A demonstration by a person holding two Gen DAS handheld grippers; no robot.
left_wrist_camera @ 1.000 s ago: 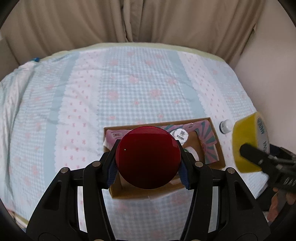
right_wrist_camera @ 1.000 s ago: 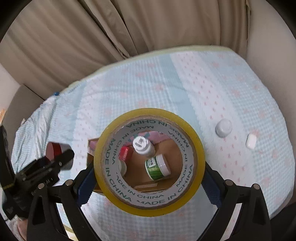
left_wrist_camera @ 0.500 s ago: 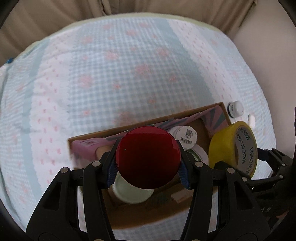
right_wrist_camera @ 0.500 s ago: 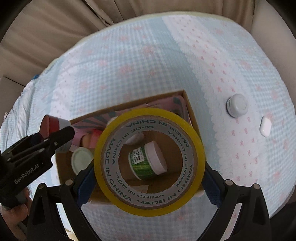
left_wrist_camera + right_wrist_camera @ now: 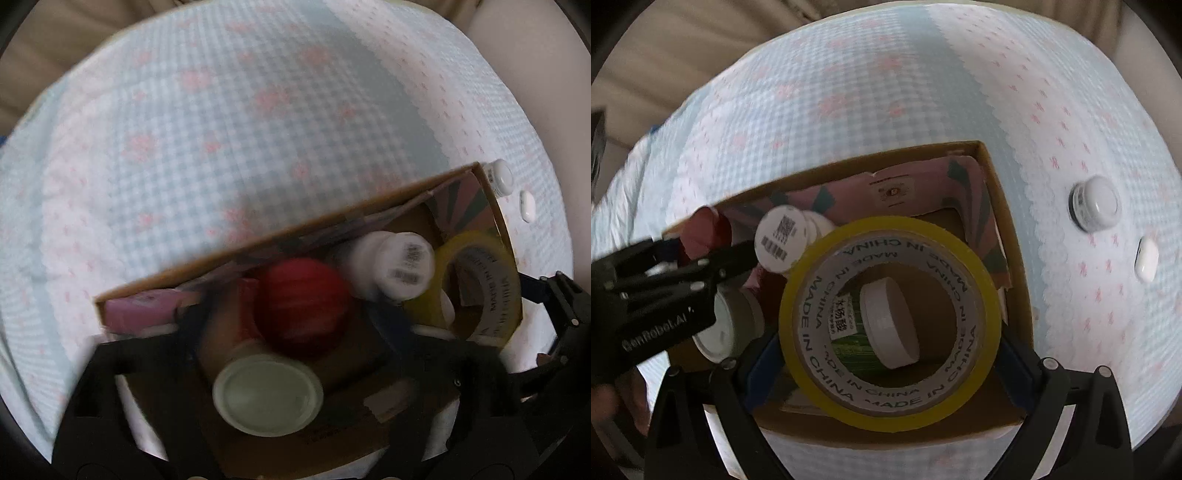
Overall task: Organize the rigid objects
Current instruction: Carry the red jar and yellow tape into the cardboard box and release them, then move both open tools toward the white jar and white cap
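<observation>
An open cardboard box (image 5: 332, 218) (image 5: 1001, 206) sits on the checked bedspread. My left gripper (image 5: 299, 314) has spread jaws inside the box; the red-lidded jar (image 5: 301, 308) sits between them, apart from both fingers, and shows in the right wrist view (image 5: 705, 230). My right gripper (image 5: 886, 350) is over the box with the yellow tape roll (image 5: 890, 321) (image 5: 476, 280) between its jaws, which stand wider than the roll. Through the roll I see a green-labelled bottle with a white cap (image 5: 886, 325).
In the box are a white barcode bottle (image 5: 399, 269) (image 5: 783, 240), a pale-lidded jar (image 5: 267, 391) (image 5: 727, 325) and a pink patterned pack (image 5: 923, 192). Outside, to the right on the bedspread, lie a white-capped bottle (image 5: 1097, 206) (image 5: 500, 179) and a small white case (image 5: 1147, 258) (image 5: 526, 206).
Both grippers dropped down into the box. The left jaws spread and released the red-lidded jar. The right jaws spread around the tape roll, which slipped lower.
</observation>
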